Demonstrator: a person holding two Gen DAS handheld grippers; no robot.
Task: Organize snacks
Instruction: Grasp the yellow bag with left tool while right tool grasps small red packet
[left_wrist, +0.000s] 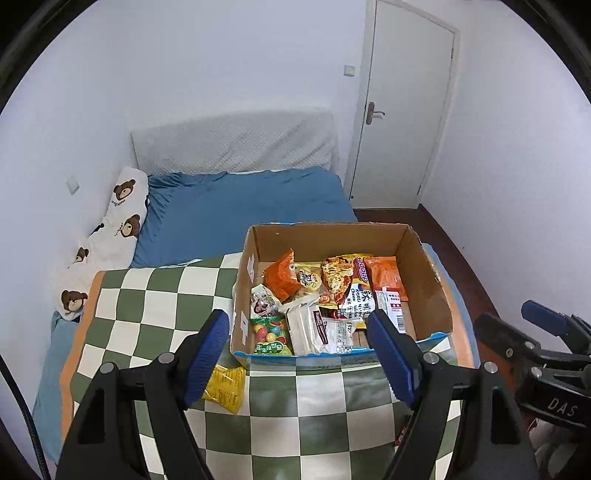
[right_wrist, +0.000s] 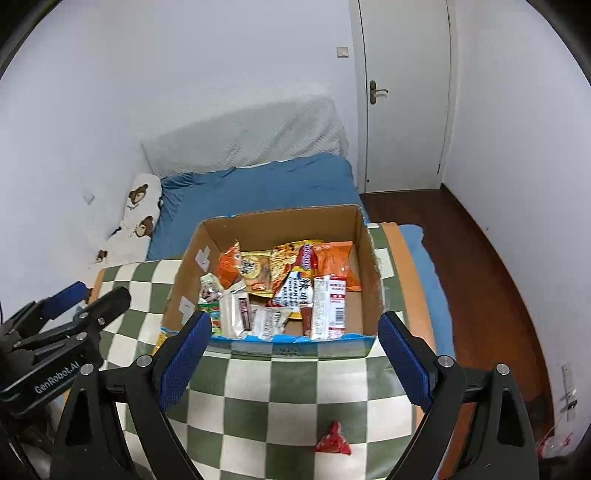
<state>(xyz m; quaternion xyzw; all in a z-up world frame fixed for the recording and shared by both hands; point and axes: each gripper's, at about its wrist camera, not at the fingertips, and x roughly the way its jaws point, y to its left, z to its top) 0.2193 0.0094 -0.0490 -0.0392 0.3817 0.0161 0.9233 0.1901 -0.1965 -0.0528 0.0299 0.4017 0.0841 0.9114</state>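
Observation:
An open cardboard box (left_wrist: 424, 273) (right_wrist: 369, 280) stands on a green-and-white checkered cloth (left_wrist: 155, 306) (right_wrist: 295, 384) and holds several snack packets (left_wrist: 332, 295) (right_wrist: 288, 288). A yellow packet (left_wrist: 225, 387) lies on the cloth just left of the box's near corner. A small red packet (right_wrist: 332, 439) lies on the cloth in front of the box. My left gripper (left_wrist: 299, 354) hovers open above the box's near edge, nothing between its blue pads. My right gripper (right_wrist: 295, 354) hangs open too, empty, over the same edge. Each gripper shows in the other's view, the right gripper (left_wrist: 517, 325) and the left gripper (right_wrist: 92, 295).
The cloth covers a low surface set on a bed with a blue sheet (left_wrist: 240, 206) (right_wrist: 258, 184). A bear-print pillow (left_wrist: 110, 236) lies along the left wall. A white door (left_wrist: 402, 110) (right_wrist: 406, 92) and dark wood floor (right_wrist: 480, 277) are to the right.

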